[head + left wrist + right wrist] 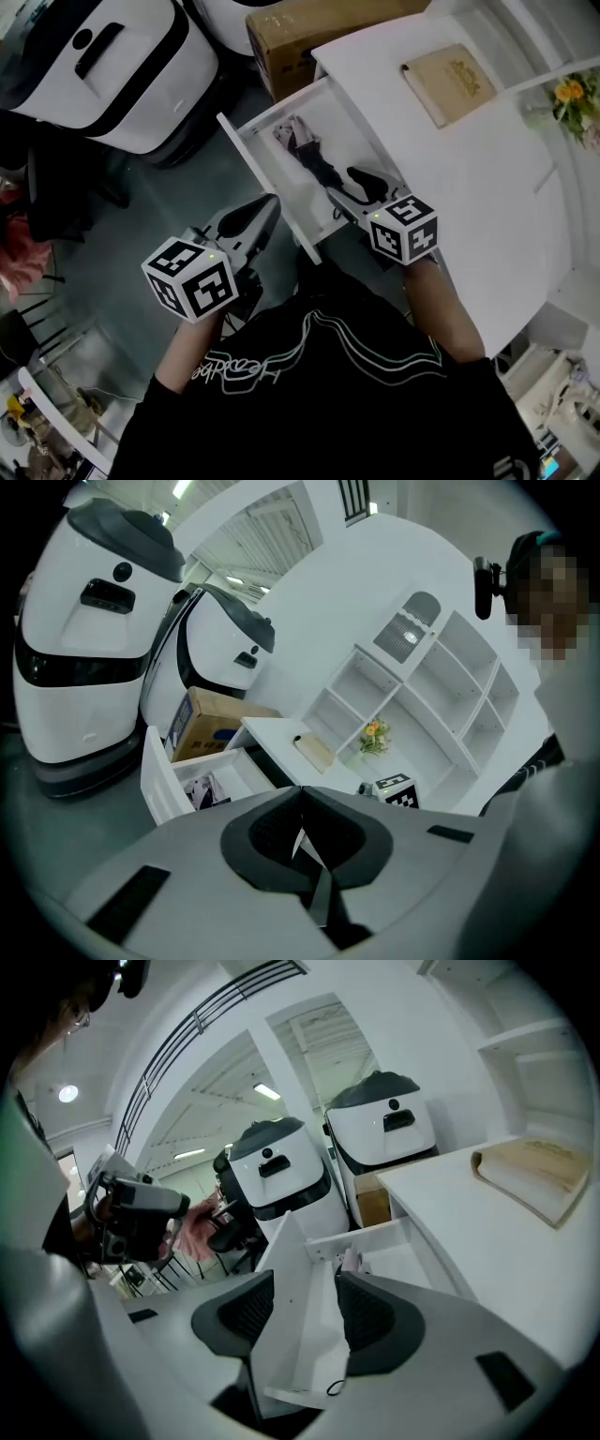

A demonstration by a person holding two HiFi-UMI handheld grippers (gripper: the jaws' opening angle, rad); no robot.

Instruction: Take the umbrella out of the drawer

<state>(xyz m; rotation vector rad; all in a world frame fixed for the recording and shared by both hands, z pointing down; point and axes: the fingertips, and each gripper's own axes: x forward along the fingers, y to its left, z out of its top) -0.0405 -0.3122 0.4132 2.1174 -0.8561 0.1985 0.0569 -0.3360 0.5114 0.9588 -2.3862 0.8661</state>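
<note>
The white drawer [267,187] stands pulled out from the desk. Inside it lies the folded umbrella [314,155], with patterned fabric at the far end and a black handle nearer me. My right gripper [349,190] hovers over the drawer's near end, just short of the handle, open with nothing gripped. In the right gripper view [305,1302] the drawer's front panel [286,1335] shows between the spread pads, and a bit of the umbrella [352,1260] peeks above the right pad. My left gripper [270,202] sits outside the drawer front, shut and empty [301,794]. The left gripper view shows the drawer [161,785] and umbrella [206,789].
The white desk [469,169] carries a tan book [448,82] and flowers [572,94]. A cardboard box [300,37] and white robot bodies [112,66] stand beyond the drawer. White shelves [422,705] rise behind the desk. Pink cloth [19,258] lies at the left.
</note>
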